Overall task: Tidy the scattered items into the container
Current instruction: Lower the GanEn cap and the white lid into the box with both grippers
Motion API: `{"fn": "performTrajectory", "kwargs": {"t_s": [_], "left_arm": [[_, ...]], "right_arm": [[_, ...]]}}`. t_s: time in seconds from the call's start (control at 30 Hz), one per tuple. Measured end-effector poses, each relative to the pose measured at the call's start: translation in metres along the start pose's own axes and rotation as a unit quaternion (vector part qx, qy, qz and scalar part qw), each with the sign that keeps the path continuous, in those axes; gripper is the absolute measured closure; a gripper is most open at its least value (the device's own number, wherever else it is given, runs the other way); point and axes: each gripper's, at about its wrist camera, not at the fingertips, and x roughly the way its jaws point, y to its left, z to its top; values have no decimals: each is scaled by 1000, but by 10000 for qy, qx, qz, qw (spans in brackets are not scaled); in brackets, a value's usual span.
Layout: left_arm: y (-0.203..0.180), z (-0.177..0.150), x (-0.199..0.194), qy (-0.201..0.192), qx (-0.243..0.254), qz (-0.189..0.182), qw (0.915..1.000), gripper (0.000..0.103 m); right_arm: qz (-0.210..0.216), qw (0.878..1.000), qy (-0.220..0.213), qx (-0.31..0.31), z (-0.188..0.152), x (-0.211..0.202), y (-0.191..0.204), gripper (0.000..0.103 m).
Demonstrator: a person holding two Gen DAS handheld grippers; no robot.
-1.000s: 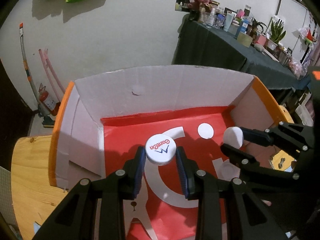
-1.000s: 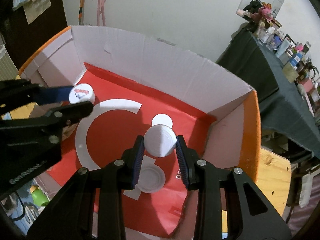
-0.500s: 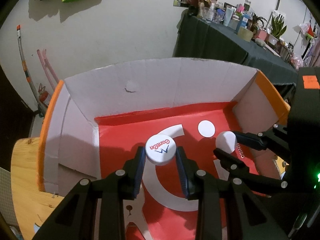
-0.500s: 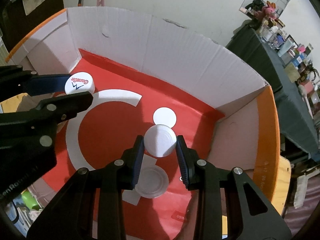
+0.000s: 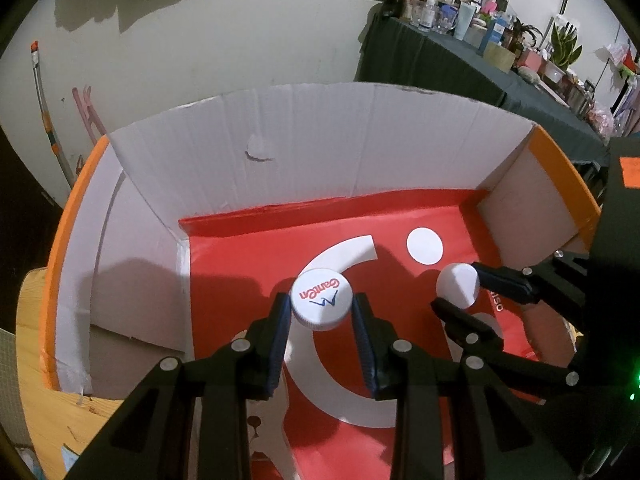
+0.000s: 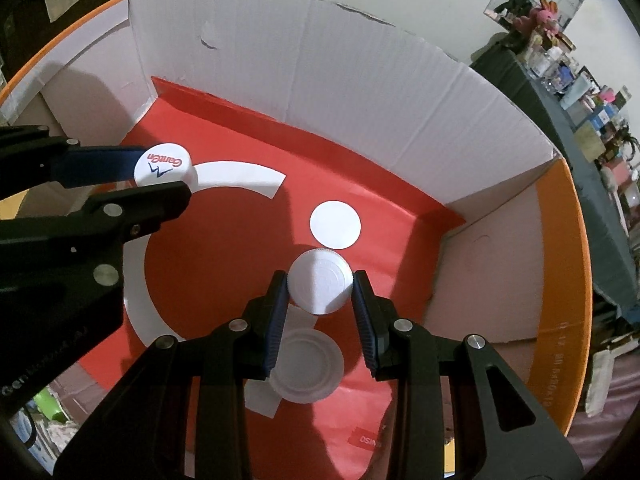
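Left claw (image 5: 322, 316) clamped on printed cap (image 5: 321, 299), right claw (image 6: 320, 300) on plain cap (image 6: 320, 282), both above box (image 6: 400, 92) floor. Risk: dropped from height, caps bounce or roll; plain cap may hit lid (image 6: 306, 366) below.

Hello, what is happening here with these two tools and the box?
A person is tidying bottle caps into a cardboard box. The left tongs are shut on a white cap printed "GamEn"; the right tongs are shut on a plain white cap. Both caps hang above the box's red floor, not yet released. One clear lid already lies on the floor.
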Motion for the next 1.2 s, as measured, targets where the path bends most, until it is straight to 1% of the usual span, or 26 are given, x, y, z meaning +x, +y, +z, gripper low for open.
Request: {"fn": "performTrajectory", "kwargs": {"t_s": [0.4,0.53,0.87,1.2], "left_arm": [[1,-6,14,242,-9,53,9997,69],[3,-7,18,300,-50,13,9995,69],[7,-13,16,325,-37,36,9995,69],[2,-12,17,304,-15,68,9995,69]], "right_arm": [[5,10000,74,35,-3,6,-4,72],[8,10000,73,30,-3,5,-2,72],[61,9999,71,58,-3,3,-1,72],[98,9999,62,90,-6,1,1,72]]}}
